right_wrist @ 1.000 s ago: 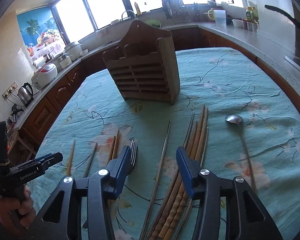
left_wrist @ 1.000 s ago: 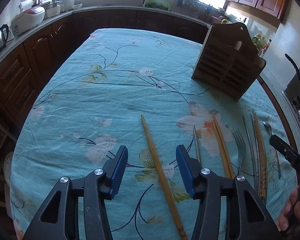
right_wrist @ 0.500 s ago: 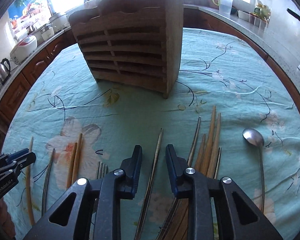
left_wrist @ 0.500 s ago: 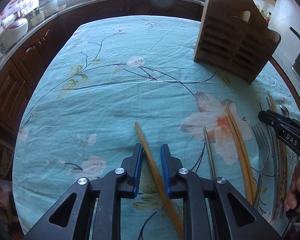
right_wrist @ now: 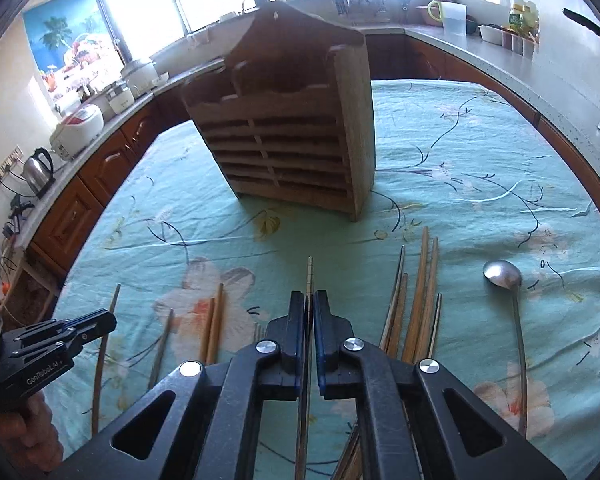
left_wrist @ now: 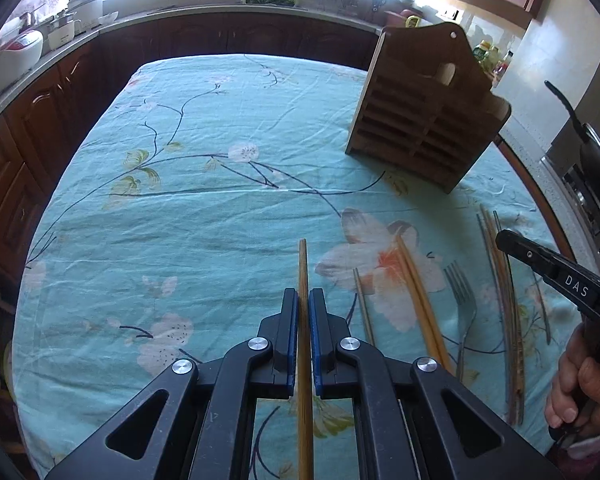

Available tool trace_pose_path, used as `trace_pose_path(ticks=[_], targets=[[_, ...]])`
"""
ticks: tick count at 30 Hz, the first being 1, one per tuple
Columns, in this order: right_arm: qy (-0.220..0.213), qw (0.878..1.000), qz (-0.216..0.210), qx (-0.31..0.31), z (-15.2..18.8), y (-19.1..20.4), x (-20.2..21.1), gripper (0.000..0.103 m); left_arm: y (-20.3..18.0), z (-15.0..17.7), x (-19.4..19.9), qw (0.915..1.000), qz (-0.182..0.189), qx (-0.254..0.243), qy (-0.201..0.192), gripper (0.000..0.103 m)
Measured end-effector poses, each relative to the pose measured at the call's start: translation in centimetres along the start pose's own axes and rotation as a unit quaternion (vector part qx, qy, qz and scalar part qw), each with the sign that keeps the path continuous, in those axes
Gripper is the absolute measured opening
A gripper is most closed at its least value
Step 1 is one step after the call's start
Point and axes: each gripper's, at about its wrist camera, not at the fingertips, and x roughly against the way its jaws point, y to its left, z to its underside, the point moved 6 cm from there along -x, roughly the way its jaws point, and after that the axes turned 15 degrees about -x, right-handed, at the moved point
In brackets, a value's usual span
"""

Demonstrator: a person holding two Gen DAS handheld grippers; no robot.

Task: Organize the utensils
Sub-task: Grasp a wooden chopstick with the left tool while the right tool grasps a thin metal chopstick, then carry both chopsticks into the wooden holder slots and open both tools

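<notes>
My left gripper (left_wrist: pixel 304 300) is shut on a light wooden chopstick (left_wrist: pixel 302 264) that points straight ahead over the cloth. My right gripper (right_wrist: pixel 308 302) is shut on a thin metal chopstick (right_wrist: pixel 309 276). The wooden utensil rack (right_wrist: pixel 292 140) stands upright ahead of the right gripper; it shows at the upper right in the left wrist view (left_wrist: pixel 424 120). On the cloth lie a pair of wooden chopsticks (left_wrist: pixel 418 292), a fork (left_wrist: pixel 462 300), a bundle of chopsticks (right_wrist: pixel 420 292) and a metal spoon (right_wrist: pixel 508 292).
The table is covered by a teal floral cloth (left_wrist: pixel 204 200). Dark wood cabinets and a counter with a rice cooker (right_wrist: pixel 80 128) and a kettle (right_wrist: pixel 40 166) run around it. A jug (right_wrist: pixel 452 16) stands on the far counter.
Both grippers went from open to shut, each around a chopstick. The left one's chopstick now points straight ahead instead of slanting. Both views drew back from the rack slightly.
</notes>
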Motion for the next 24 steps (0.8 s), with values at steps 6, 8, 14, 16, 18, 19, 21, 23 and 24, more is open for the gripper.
trace_pose_path(ticks=[6,8,14,16,18,19,21,23,24], targets=[[-0.038,0.999,-0.033,-0.002,-1.4,1.0,4.8,0.004,-0.1,-1.1,6.0,0.9979,0.02,-0.006,-0.061,0.004],[-0.053,0.998,-0.042,-0.003,-2.1,1.2,6.6,0.004,0.0,-1.5,8.2,0.9962,0.027,-0.005,-0.083,0.004],[-0.109,0.991,-0.072,-0.006,-5.0,2.0,11.5,0.004,0.9,-2.4,13.9,0.9882,0.036,-0.004,-0.149,0.004],[-0.126,0.989,-0.079,-0.006,-6.1,2.2,12.9,0.004,1.1,-2.6,15.3,0.9852,0.036,-0.002,-0.168,0.004],[-0.142,0.986,-0.083,-0.005,-7.1,2.5,13.8,0.004,1.3,-2.9,16.0,0.983,0.029,-0.002,-0.181,0.004],[-0.148,0.985,-0.085,-0.005,-7.6,2.7,14.2,0.004,1.4,-3.2,16.1,0.9823,0.025,-0.002,-0.186,0.004],[-0.158,0.984,-0.087,-0.005,-8.4,2.9,14.6,0.004,1.6,-3.5,16.5,0.9803,0.024,0.001,-0.196,0.004],[-0.164,0.983,-0.086,-0.003,-9.1,3.0,14.7,0.004,1.5,-3.9,16.5,0.9787,0.021,0.001,-0.204,0.004],[-0.165,0.982,-0.086,-0.003,-9.3,3.0,14.7,0.004,1.5,-4.1,16.4,0.9781,0.022,0.001,-0.207,0.004]])
